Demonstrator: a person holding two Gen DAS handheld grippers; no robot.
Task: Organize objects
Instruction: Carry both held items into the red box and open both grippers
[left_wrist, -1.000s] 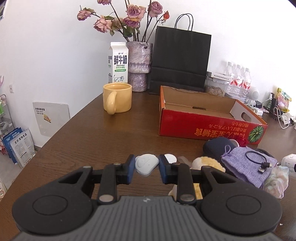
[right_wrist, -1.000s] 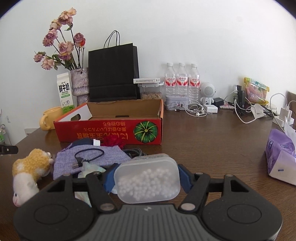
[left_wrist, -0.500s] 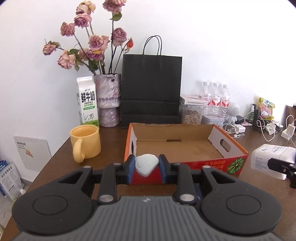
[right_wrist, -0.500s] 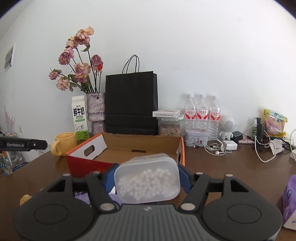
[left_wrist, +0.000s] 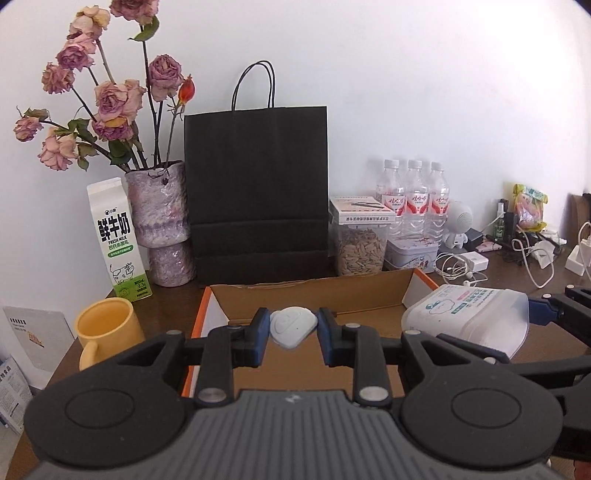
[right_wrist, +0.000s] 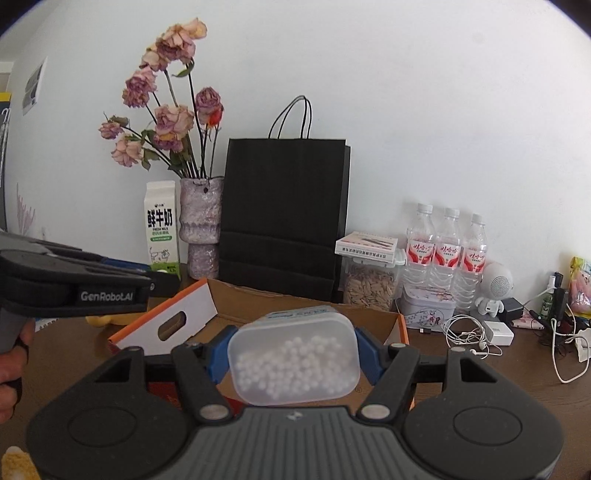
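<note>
My left gripper (left_wrist: 292, 336) is shut on a small pale blue rounded gadget (left_wrist: 293, 326) and hovers over the near left part of the open cardboard box (left_wrist: 314, 295). My right gripper (right_wrist: 293, 356) is shut on a clear plastic tub of white balls (right_wrist: 293, 363), held over the same box (right_wrist: 258, 299). In the left wrist view that tub (left_wrist: 465, 319) shows at the right, above the box's right end. In the right wrist view the left gripper's body (right_wrist: 74, 284) reaches in from the left, with a person's hand (right_wrist: 13, 365) on its handle.
Behind the box stand a black paper bag (left_wrist: 258, 192), a vase of dried roses (left_wrist: 162, 225), a milk carton (left_wrist: 118, 243), a seed jar (left_wrist: 360, 243) and water bottles (left_wrist: 413, 199). A yellow mug (left_wrist: 107, 328) sits left of the box. Cables and chargers (right_wrist: 498, 332) lie at the right.
Both grippers rose and moved forward from the pile of loose things at the table's near side to above the box, each keeping its grip. The plush toy and purple cloth dropped out of view.
</note>
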